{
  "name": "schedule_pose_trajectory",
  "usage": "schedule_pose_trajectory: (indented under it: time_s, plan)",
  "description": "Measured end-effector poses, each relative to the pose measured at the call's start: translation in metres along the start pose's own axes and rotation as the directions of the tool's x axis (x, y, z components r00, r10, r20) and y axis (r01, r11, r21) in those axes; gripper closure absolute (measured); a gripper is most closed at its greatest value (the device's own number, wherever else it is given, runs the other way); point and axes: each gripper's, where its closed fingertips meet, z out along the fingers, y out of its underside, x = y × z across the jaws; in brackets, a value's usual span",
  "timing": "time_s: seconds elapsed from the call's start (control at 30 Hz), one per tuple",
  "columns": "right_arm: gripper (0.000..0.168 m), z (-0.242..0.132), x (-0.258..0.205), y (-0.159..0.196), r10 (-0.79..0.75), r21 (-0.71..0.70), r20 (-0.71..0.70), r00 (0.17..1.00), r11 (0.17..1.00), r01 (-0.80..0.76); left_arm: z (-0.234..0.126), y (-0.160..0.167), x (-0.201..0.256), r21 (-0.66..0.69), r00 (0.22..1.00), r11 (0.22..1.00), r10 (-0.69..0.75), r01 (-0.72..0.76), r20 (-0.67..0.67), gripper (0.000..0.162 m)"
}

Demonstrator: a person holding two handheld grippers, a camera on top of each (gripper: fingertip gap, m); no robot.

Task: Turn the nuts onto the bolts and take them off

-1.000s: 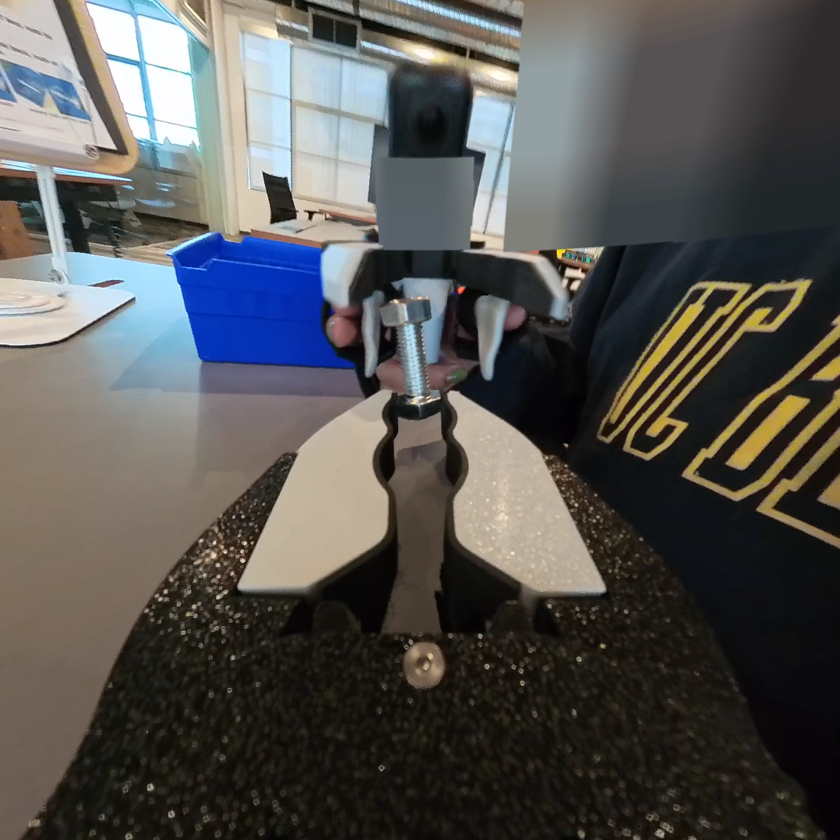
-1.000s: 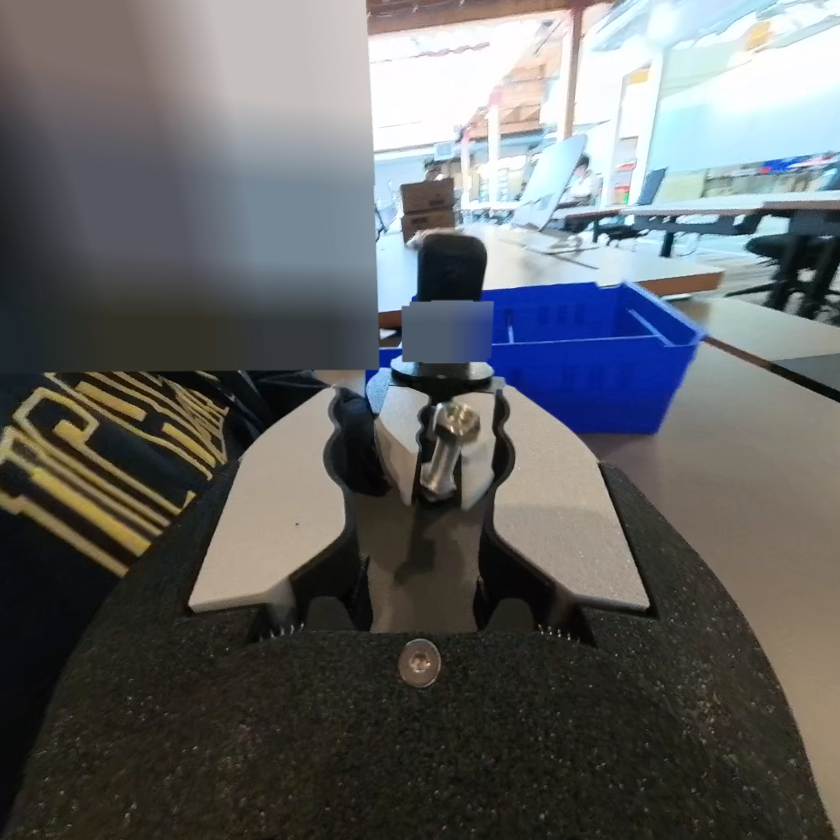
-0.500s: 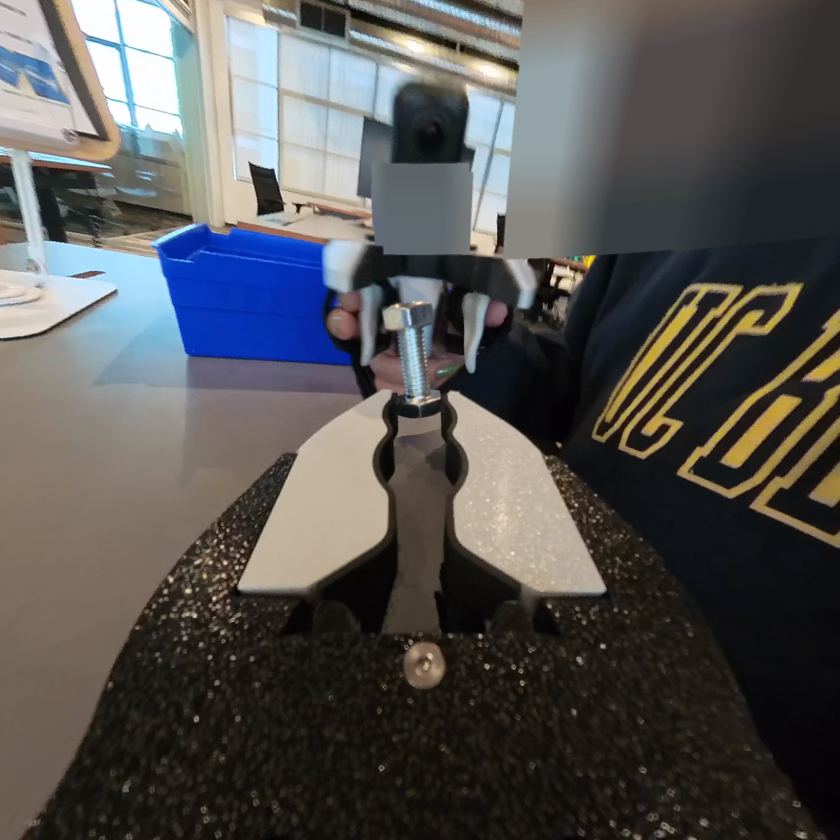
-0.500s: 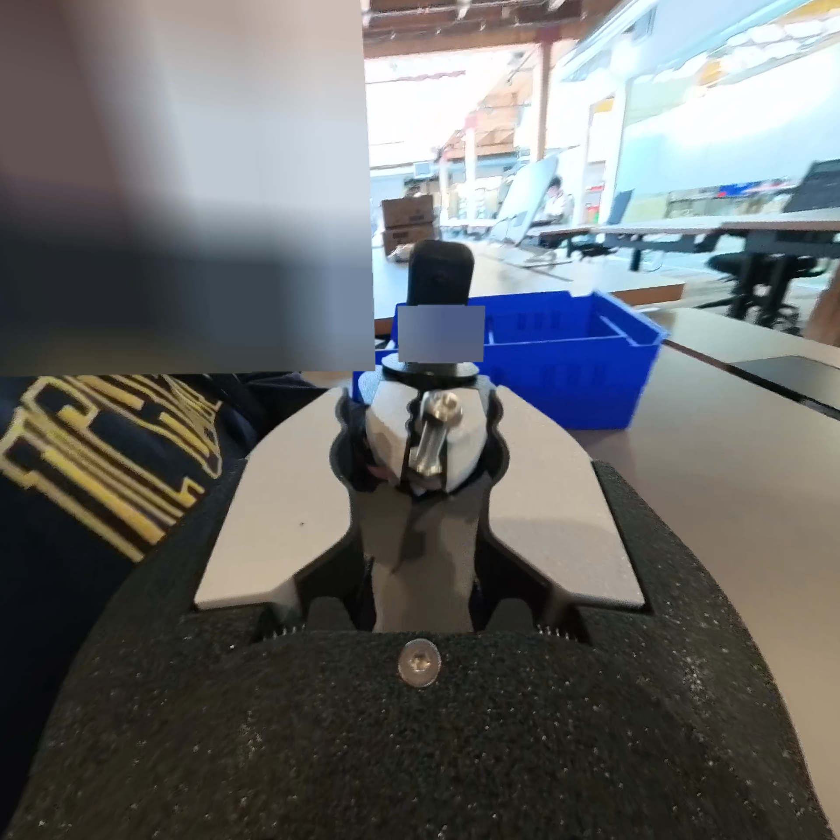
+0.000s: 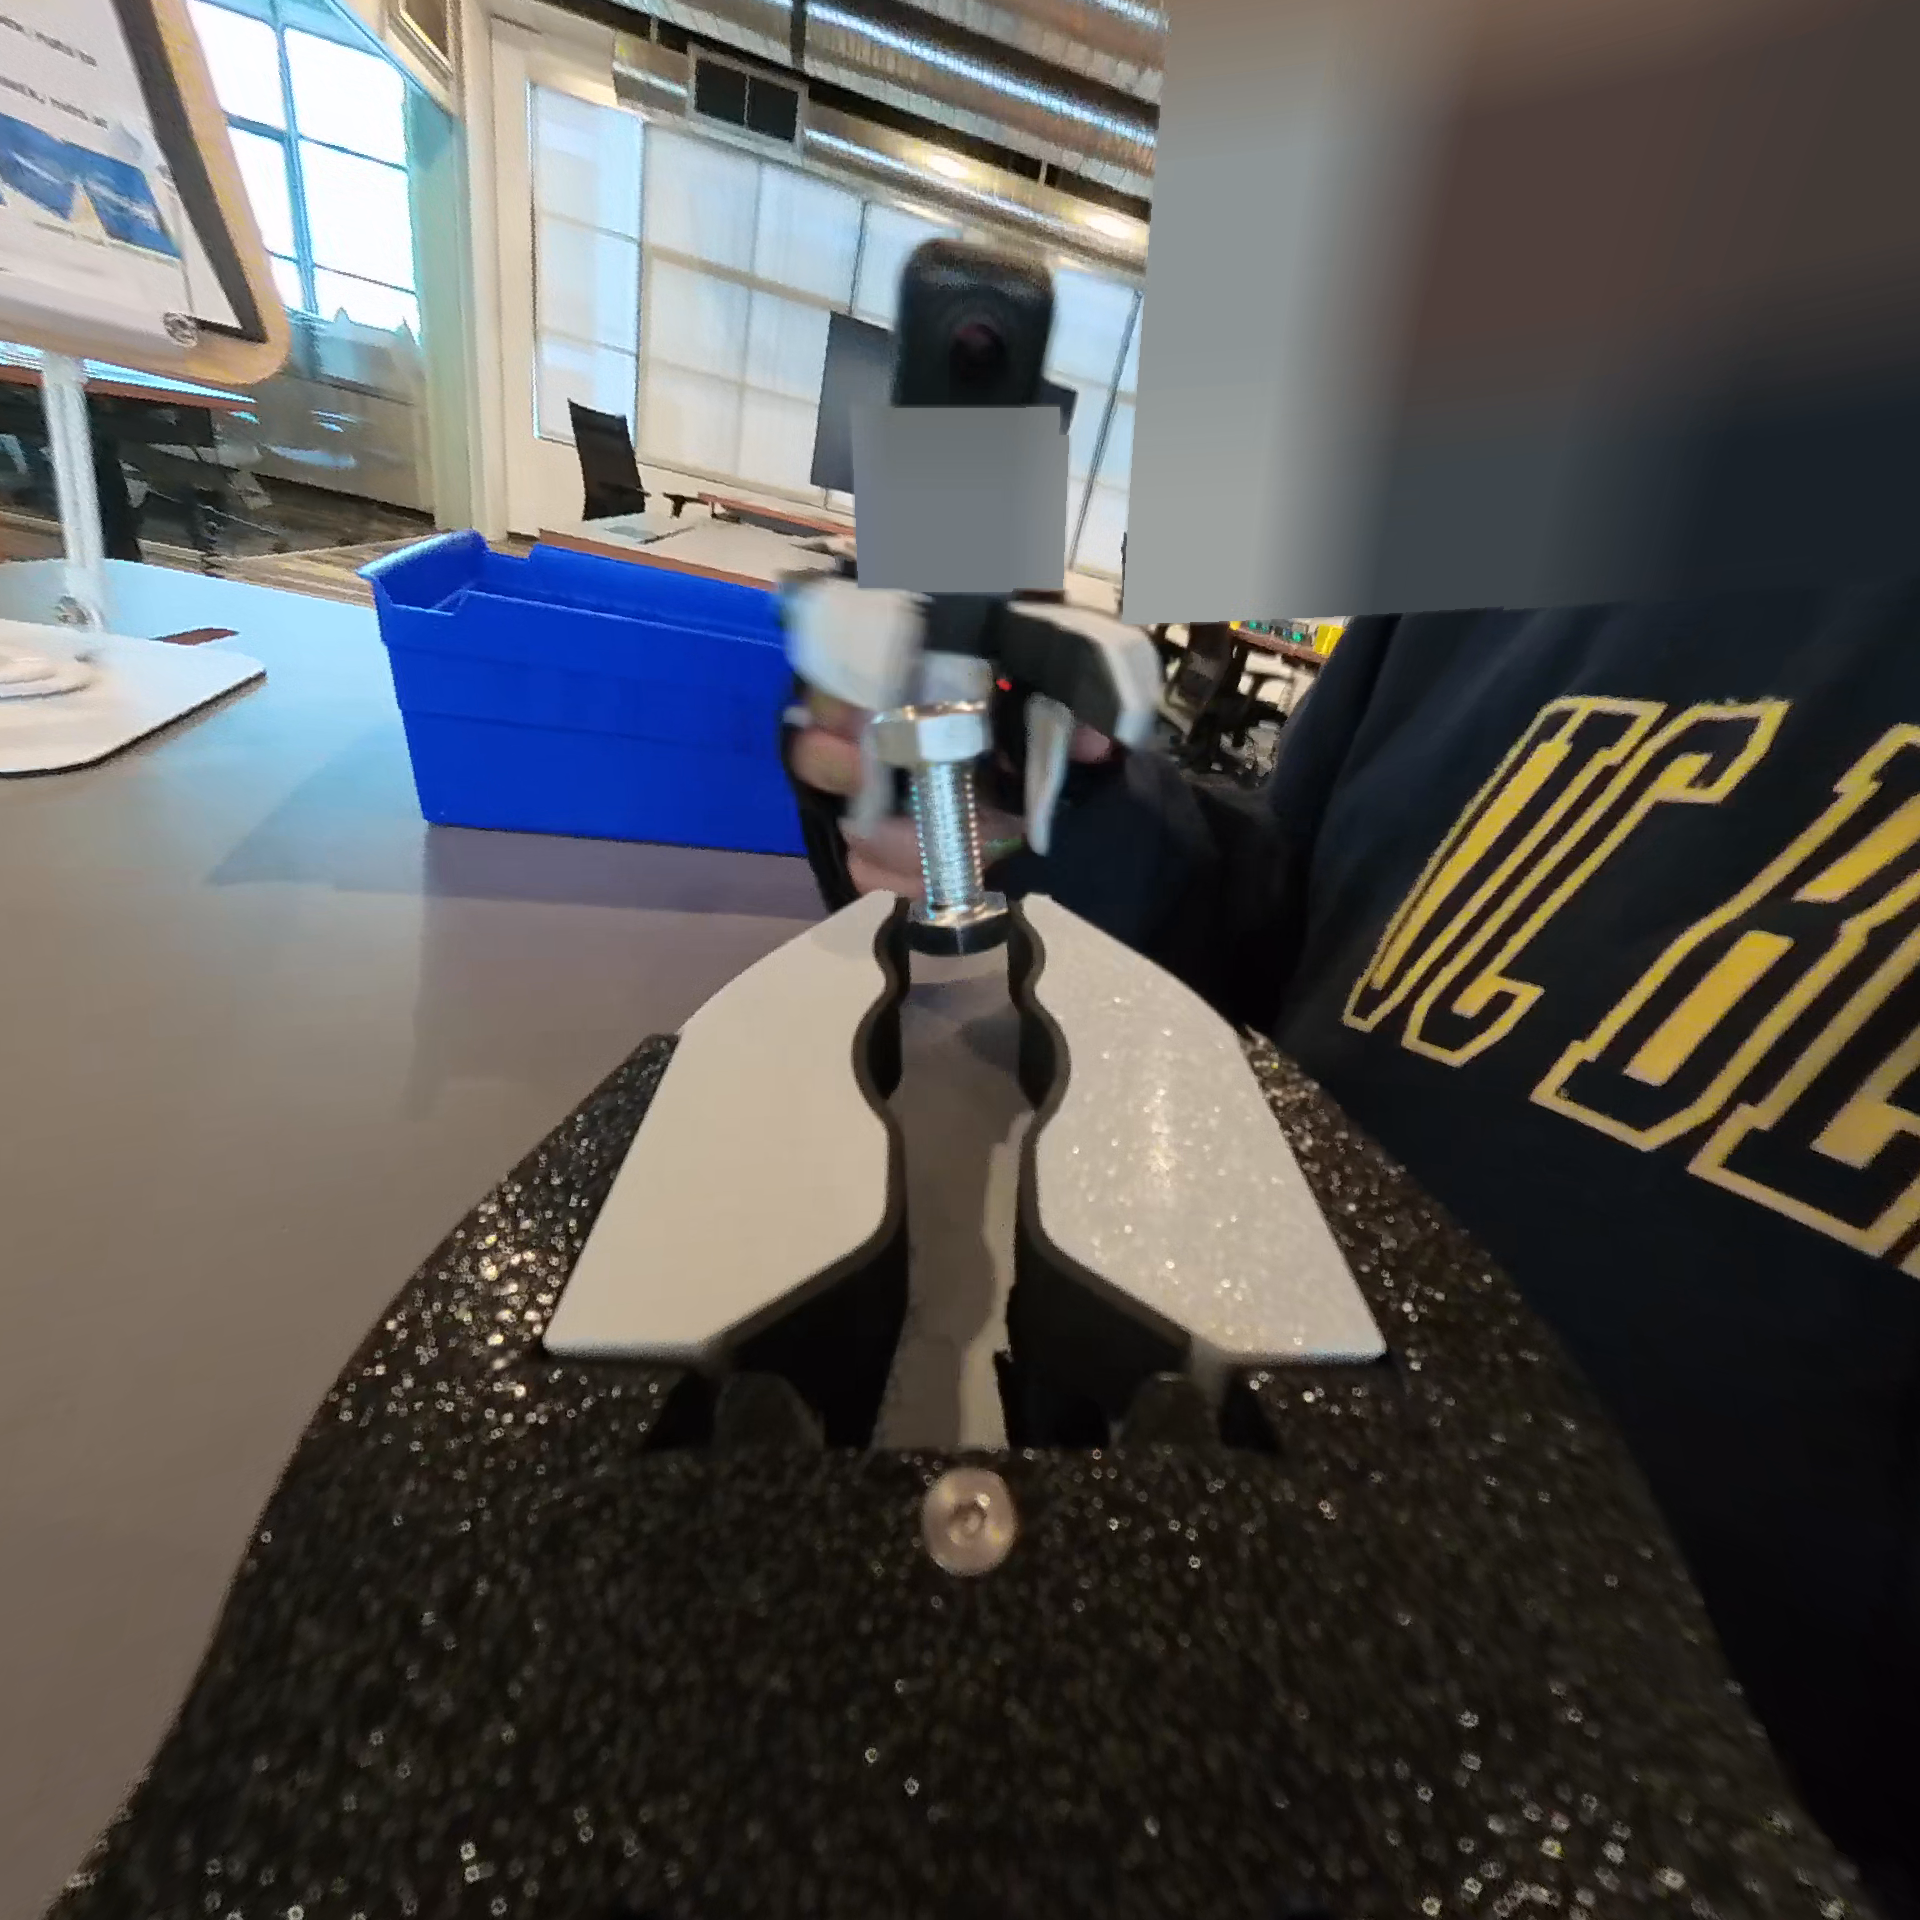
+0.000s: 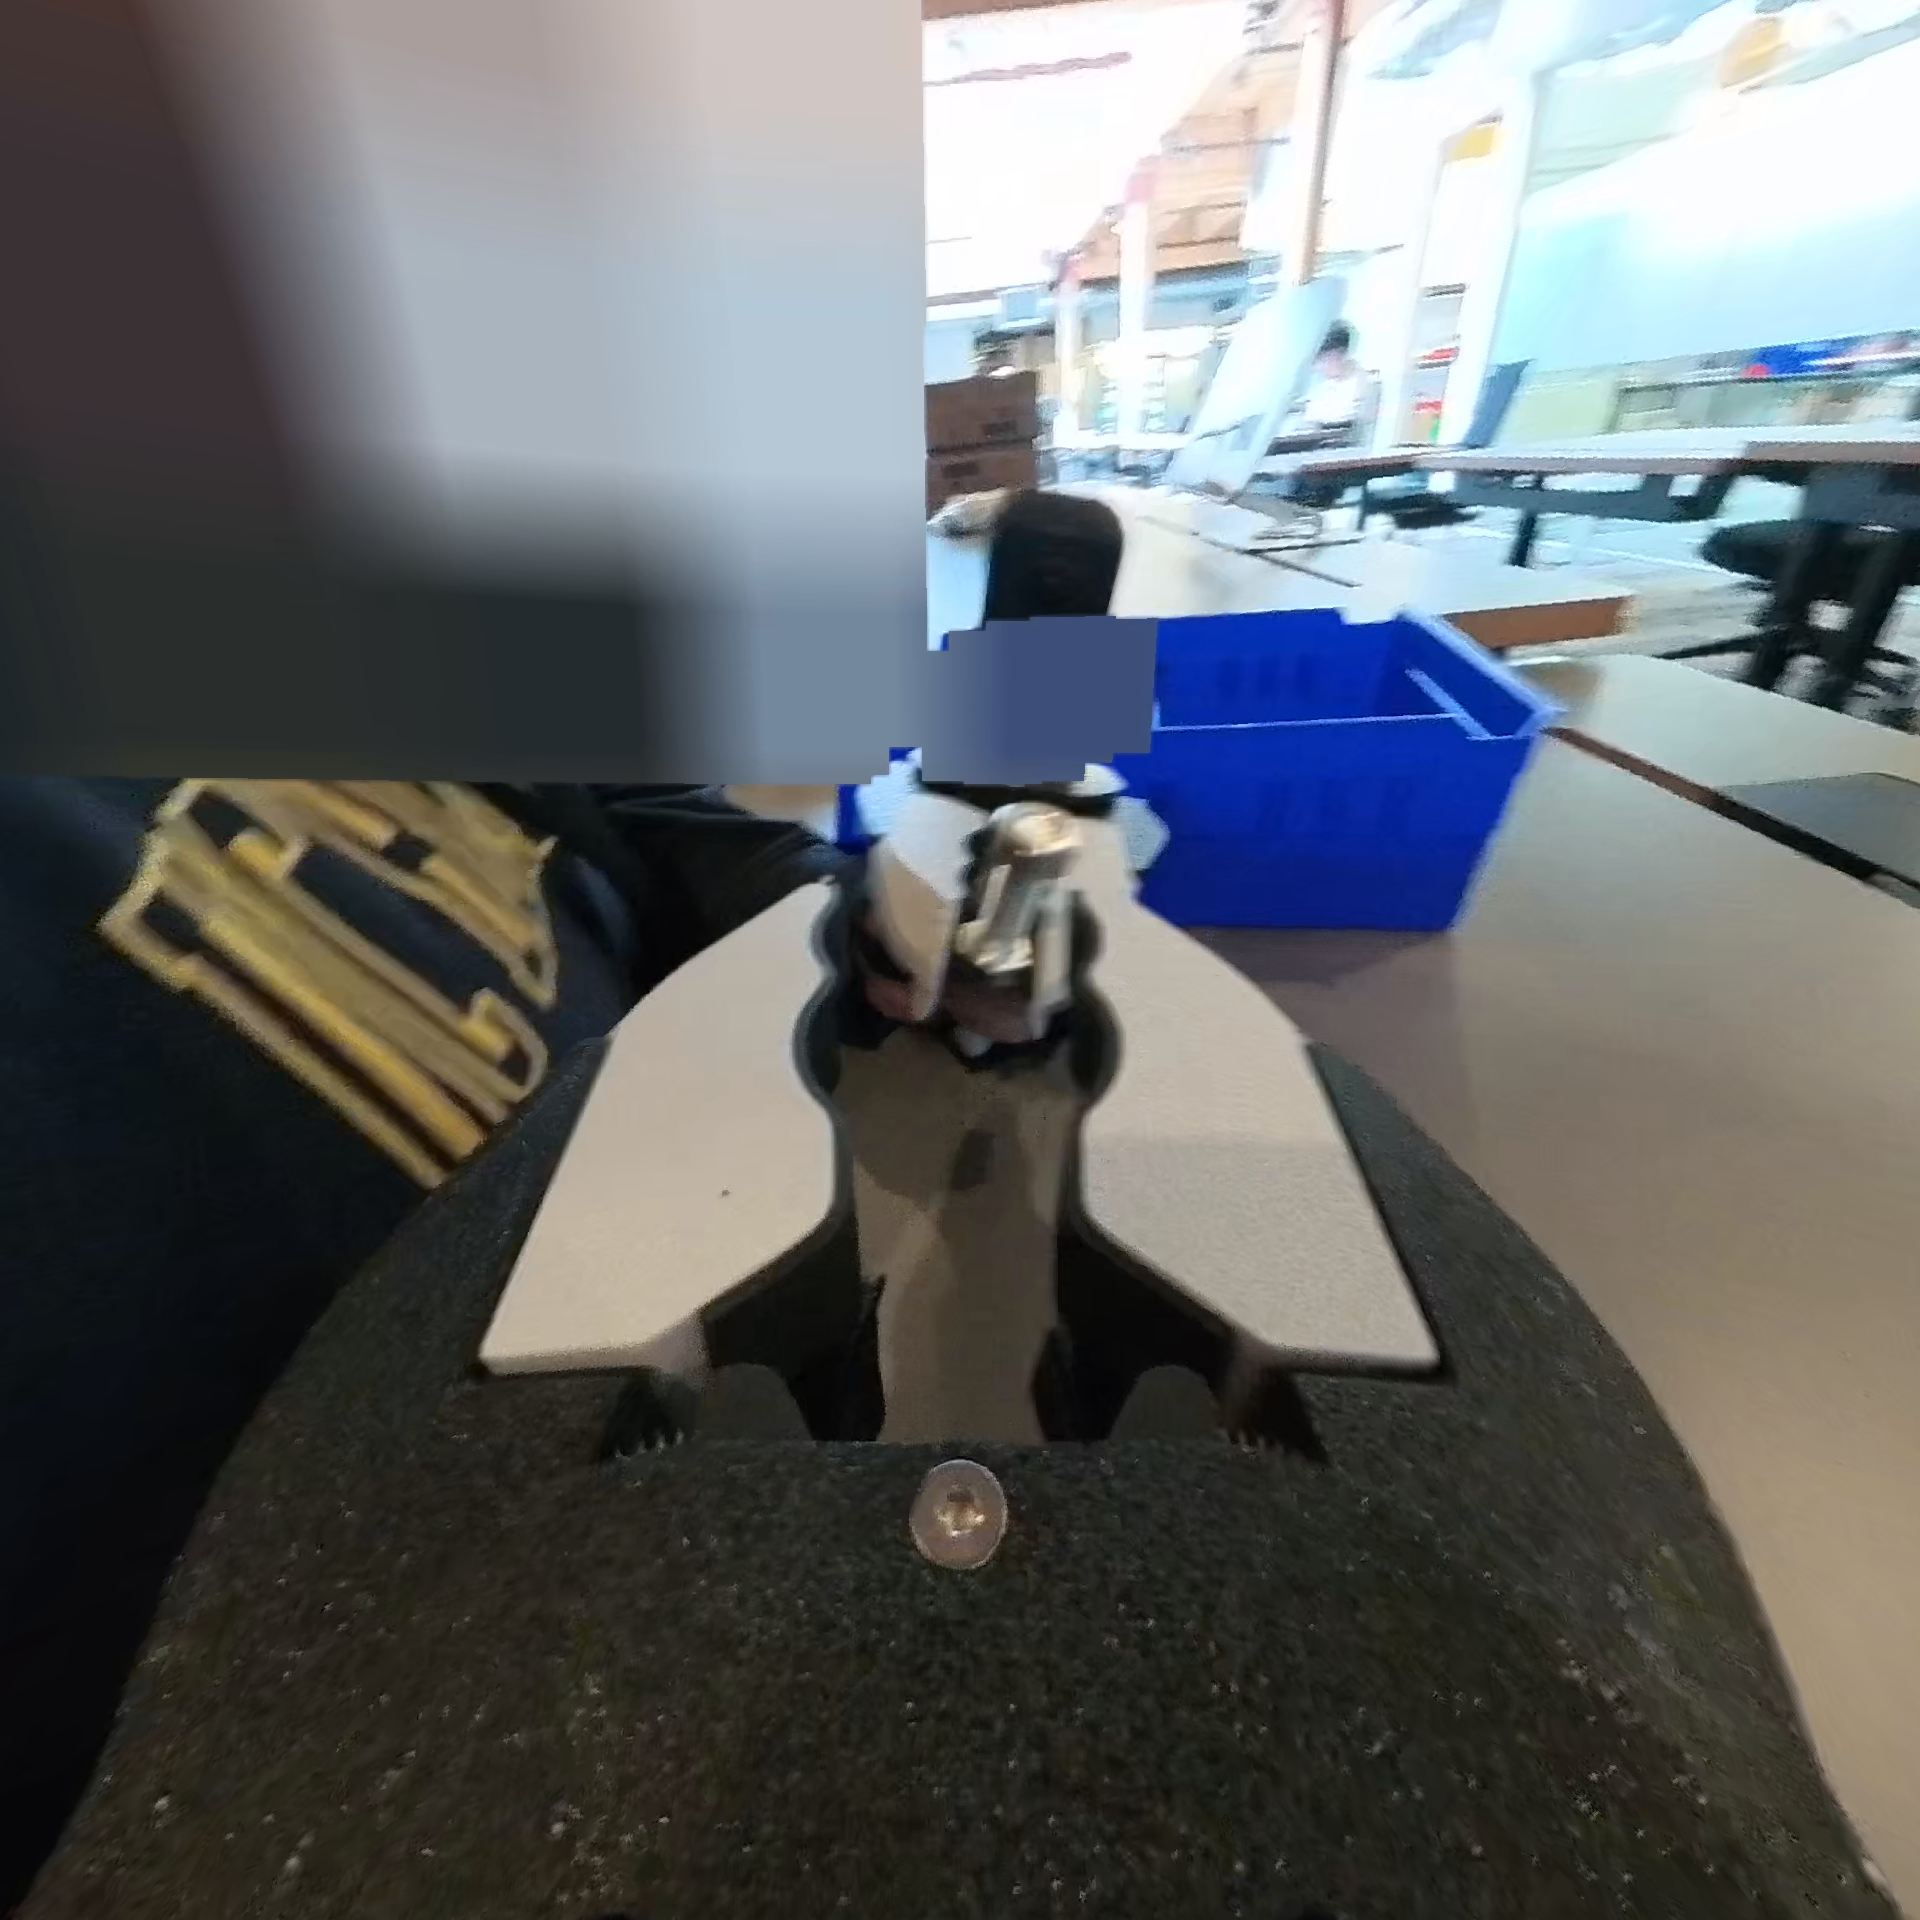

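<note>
The left tongs pinch a small silver hex nut at their tips, and a shiny threaded steel bolt stands upright out of the nut, head on top, above the grey counter. Facing them, the right tongs are spread, white fingers either side of the bolt's head without gripping it. A blue plastic bin sits on the counter behind, and a person in a dark navy sweatshirt with yellow lettering holds both tools.

Yellow block lettering on person's dark sweatshirt, cut off by frame edge. Printed sign on stand, text too blurred to read.
</note>
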Motion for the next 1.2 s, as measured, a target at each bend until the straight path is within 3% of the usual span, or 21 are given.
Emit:
schedule_pose_trajectory:
  time_s: [0.1, 0.2, 0.43, 0.6, 0.67, 0.77, 0.87, 1.03, 1.2]
  plan:
    - [0.11, 0.012, 0.007, -0.002, 0.012, 0.021, -0.017, 1.0, 1.0, -0.012, 0.003, 0.004, 0.003, -0.032, 1.0, 0.999, 0.02, -0.02, -0.009, 0.145]
    - [0.105, 0.033, 0.001, 0.001, 0.027, -0.004, 0.076, 0.997, 1.0, -0.027, 0.005, 0.007, 0.006, -0.056, 0.999, 0.998, 0.031, -0.033, -0.02, 0.145]
    - [0.109, 0.053, -0.01, 0.007, 0.051, -0.016, 0.2, 0.979, 0.999, -0.048, 0.005, 0.006, 0.006, -0.05, 0.999, 0.998, 0.023, -0.024, -0.024, 0.145]
    - [0.107, 0.028, -0.007, 0.007, 0.022, -0.006, 0.108, 0.994, 1.0, -0.022, 0.0, -0.001, 0.003, 0.006, 1.0, 1.0, -0.007, 0.007, -0.026, 0.145]
    - [0.121, 0.014, -0.009, 0.008, 0.013, 0.015, 0.094, 0.996, 1.0, -0.014, 0.0, -0.001, 0.002, 0.008, 1.0, 1.0, -0.016, 0.017, -0.024, 0.145]
    - [0.112, 0.011, 0.001, 0.001, 0.023, 0.074, 0.022, 0.999, 0.997, -0.025, 0.0, 0.0, 0.003, -0.001, 0.999, 1.0, -0.014, 0.014, -0.032, 0.145]
    - [0.103, 0.027, 0.001, -0.003, -0.002, 0.058, 0.053, 0.999, 0.998, -0.001, 0.002, 0.002, 0.004, -0.014, 0.999, 1.0, -0.005, 0.004, -0.036, 0.145]
    - [0.102, 0.052, -0.004, 0.0, -0.008, 0.014, 0.152, 0.988, 1.0, 0.006, 0.004, 0.006, 0.007, -0.043, 0.999, 0.999, 0.008, -0.01, -0.042, 0.145]
    - [0.106, 0.046, -0.01, 0.001, 0.011, 0.011, 0.177, 0.984, 1.0, -0.013, 0.002, 0.002, 0.005, -0.016, 0.999, 1.0, -0.005, 0.005, -0.036, 0.145]
